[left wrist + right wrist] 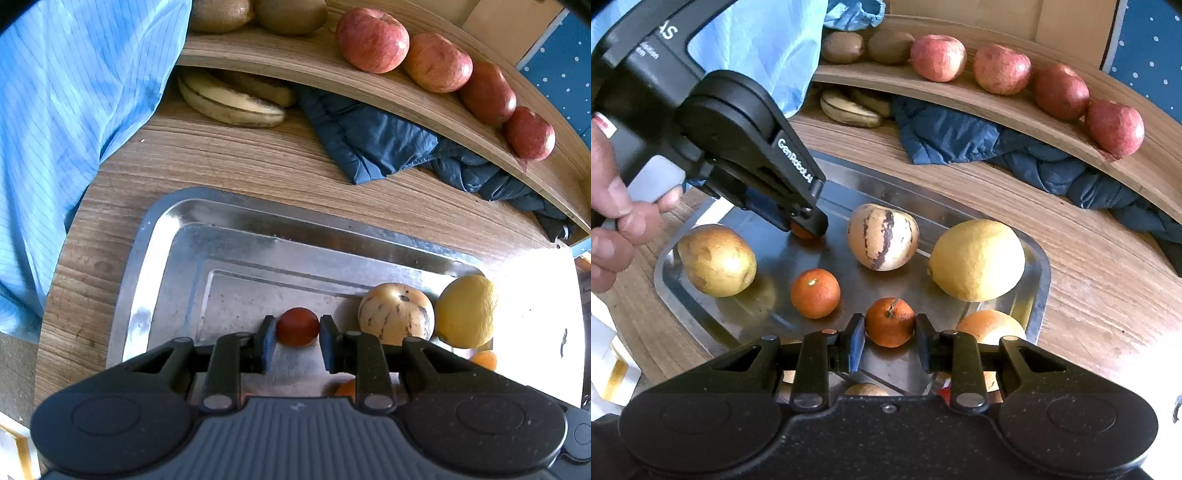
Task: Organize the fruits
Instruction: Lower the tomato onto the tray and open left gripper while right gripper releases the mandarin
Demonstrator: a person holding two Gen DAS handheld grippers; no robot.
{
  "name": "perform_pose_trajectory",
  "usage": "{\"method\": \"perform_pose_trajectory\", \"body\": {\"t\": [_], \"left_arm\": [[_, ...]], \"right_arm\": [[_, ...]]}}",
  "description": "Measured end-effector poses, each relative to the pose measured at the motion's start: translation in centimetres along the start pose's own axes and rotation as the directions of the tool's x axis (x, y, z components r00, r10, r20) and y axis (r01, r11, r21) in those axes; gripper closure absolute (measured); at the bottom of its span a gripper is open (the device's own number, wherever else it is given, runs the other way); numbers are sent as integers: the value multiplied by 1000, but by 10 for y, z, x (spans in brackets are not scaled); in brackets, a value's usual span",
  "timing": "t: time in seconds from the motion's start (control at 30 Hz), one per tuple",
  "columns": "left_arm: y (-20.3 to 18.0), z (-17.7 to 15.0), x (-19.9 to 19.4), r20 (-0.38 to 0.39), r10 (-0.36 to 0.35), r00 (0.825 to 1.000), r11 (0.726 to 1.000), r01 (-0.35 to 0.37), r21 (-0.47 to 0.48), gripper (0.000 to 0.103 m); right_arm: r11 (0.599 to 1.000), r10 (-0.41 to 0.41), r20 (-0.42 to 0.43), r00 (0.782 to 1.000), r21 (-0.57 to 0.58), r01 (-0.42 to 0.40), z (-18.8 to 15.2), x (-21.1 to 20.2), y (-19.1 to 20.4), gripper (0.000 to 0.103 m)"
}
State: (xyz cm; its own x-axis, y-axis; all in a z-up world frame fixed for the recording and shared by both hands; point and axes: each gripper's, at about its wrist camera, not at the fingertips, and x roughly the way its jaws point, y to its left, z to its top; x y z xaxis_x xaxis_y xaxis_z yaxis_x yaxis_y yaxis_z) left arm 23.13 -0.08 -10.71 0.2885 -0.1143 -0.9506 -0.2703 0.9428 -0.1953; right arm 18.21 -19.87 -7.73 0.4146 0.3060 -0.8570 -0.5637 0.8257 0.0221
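A steel tray (166, 218) (1039, 280) lies on the wooden table. My left gripper (297, 332) (805, 225) is shut on a small red fruit (297, 326) that rests on the tray floor; a hand squeezes its trigger. In the right wrist view my right gripper (890, 328) is shut on a mandarin (889, 322) with a green stem, low over the tray's near end. Also on the tray are a striped pepino melon (395, 314) (882, 236), a big yellow citrus (467, 312) (977, 260), a pear (716, 260), a second mandarin (815, 293) and an orange (991, 326).
A curved wooden shelf (997, 107) behind the tray carries several red apples (371, 40) (938, 57) and two kiwis (844, 46). Bananas (229, 99) and a dark blue cloth (369, 140) lie under it. A person's light blue garment (74, 110) hangs at the left.
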Motion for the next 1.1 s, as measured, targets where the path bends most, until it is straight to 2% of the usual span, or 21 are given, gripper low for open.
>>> {"method": "perform_pose_trajectory", "body": {"t": [0.33,0.5,0.53,0.6,0.7,0.87,0.97,1.1], "left_arm": [[0,-1,-2,-2,5,1000,1000,-5,2,71],[-1,-3,-13,33,12,999,1000,-12,4,41],[-1,-4,-16,43,12,999,1000,-12,8,39],[-2,-5,-23,66,8,998,1000,-10,16,28],[-3,-10,-37,120,8,993,1000,-11,21,15],[1,-22,-63,220,14,975,999,-22,32,6],[5,-33,-80,273,31,962,998,-44,42,1],[12,-49,-99,334,49,941,995,-76,66,1]], "right_arm": [[1000,-8,1,1000,8,8,0,-2,1,69],[1000,-8,37,999,24,8,-2,-15,0,52],[1000,-9,45,999,30,8,-3,-19,0,46],[999,-6,62,998,44,3,-4,-25,-1,42],[998,-19,95,995,56,13,-7,-36,0,29],[991,-45,173,984,132,22,-16,-57,0,13],[979,-69,220,973,201,24,-21,-72,-2,8],[972,-110,267,957,231,47,-29,-92,2,3]]}}
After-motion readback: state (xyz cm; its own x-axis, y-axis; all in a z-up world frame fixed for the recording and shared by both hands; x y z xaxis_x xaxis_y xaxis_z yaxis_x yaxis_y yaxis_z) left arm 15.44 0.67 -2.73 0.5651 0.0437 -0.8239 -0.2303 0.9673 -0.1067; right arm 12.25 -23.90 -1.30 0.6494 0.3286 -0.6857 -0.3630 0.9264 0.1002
